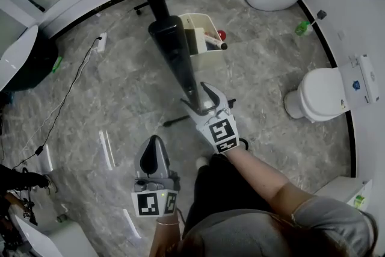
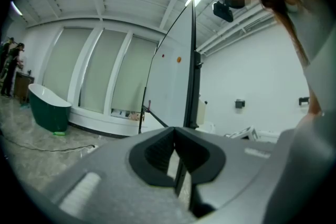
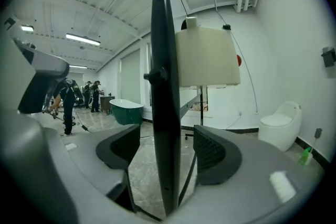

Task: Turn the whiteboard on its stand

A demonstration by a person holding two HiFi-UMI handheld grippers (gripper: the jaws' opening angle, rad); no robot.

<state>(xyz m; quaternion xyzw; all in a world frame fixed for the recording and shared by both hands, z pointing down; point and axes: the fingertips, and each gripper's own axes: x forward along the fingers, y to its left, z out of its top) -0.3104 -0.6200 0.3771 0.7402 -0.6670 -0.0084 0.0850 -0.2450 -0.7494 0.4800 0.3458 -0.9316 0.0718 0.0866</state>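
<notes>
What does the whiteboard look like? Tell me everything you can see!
The whiteboard stands upright, seen edge-on: a thin dark frame, a white face with small orange dots. A cream box sits beside it. The right gripper's open fingers straddle its edge without pressing. Dark stand legs show below.

Person's left grey plastic tongs (image 1: 155, 141) (image 2: 174, 131), square-marker cube at rear: held low, close to body, pointing forward, pad tips together. Person's right grey plastic tongs (image 1: 201, 99) (image 3: 167, 147): further forward, on outstretched bare forearm (image 1: 264, 174), grey sleeve (image 1: 337, 216) above elbow, pads wide apart.
</notes>
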